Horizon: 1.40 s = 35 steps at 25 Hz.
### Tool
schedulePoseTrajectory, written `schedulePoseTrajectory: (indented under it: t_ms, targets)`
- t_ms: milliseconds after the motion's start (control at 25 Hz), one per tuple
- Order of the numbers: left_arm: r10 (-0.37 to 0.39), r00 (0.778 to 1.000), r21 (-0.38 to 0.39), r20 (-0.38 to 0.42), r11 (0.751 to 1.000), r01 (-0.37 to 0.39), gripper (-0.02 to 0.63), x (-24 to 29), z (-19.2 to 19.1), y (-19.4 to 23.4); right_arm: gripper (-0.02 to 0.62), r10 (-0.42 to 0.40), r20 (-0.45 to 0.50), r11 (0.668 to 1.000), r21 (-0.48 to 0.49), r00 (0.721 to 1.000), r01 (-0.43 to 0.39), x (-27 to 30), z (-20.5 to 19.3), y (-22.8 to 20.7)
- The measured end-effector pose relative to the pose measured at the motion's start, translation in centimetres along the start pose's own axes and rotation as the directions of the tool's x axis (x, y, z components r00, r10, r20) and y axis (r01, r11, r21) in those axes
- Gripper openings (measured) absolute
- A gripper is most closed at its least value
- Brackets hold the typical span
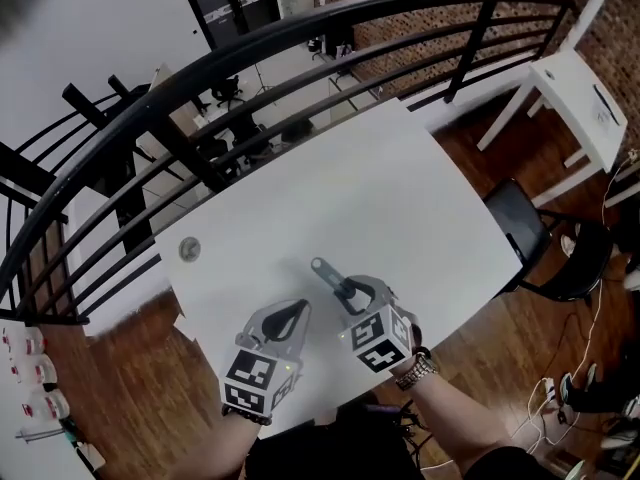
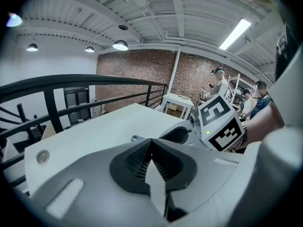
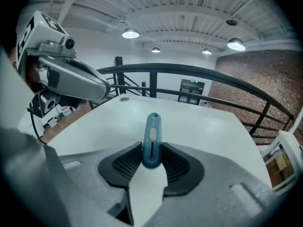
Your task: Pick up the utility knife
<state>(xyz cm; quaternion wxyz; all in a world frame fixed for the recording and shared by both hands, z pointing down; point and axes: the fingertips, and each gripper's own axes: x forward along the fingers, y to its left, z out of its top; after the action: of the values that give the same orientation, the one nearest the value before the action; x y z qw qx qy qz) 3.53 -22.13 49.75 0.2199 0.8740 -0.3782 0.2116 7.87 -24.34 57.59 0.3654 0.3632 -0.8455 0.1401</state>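
Observation:
The utility knife [image 1: 326,273], blue-grey with a slot along its body, is pinched by one end in my right gripper [image 1: 351,291]. In the right gripper view the knife [image 3: 152,129] sticks out forward from between the two black pads [image 3: 125,162], which press on its sides, and it hangs over the white table [image 1: 400,198]. My left gripper [image 1: 296,310] is close beside it on the left, jaws together with nothing in them. The left gripper view shows its pads [image 2: 139,160] meeting, with the right gripper [image 2: 182,135] and the knife's tip [image 2: 137,138] just beyond.
A small round disc [image 1: 189,250] lies on the table at the far left. A black railing [image 1: 300,28] runs behind the table. A black chair [image 1: 522,226] and a small white table [image 1: 580,98] stand to the right on the wooden floor.

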Motion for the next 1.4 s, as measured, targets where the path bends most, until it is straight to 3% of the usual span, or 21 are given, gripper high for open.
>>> schedulePoseTrajectory:
  t_ms: [360, 760, 1040, 1400]
  targets:
    - [-0.105, 0.991, 0.086, 0.085, 0.992, 0.098, 0.017, -7.8, 0.5, -1.7, 0.124, -0.154, 0.066, 0.979, 0.147, 0.986, 0.143, -6.5, 2.1, 5.5]
    - [-0.233, 0.964, 0.223, 0.127, 0.954, 0.201, 0.017, -14.9, -1.1, -6.0, 0.124, -0.324, 0.157, 0.926, 0.253, 0.933, 0.279, -14.8, 3.0, 12.5]
    - [-0.256, 0.958, 0.264, 0.13, 0.94, 0.216, 0.017, -16.8, -1.5, -8.3, 0.126, -0.361, 0.204, 0.915, 0.262, 0.91, 0.305, -18.5, 3.2, 14.8]
    - [-0.226, 0.96, 0.256, 0.168, 0.95, 0.178, 0.017, -16.9, -0.4, -10.8, 0.124, -0.341, 0.244, 0.932, 0.216, 0.908, 0.292, -21.4, 3.3, 14.6]
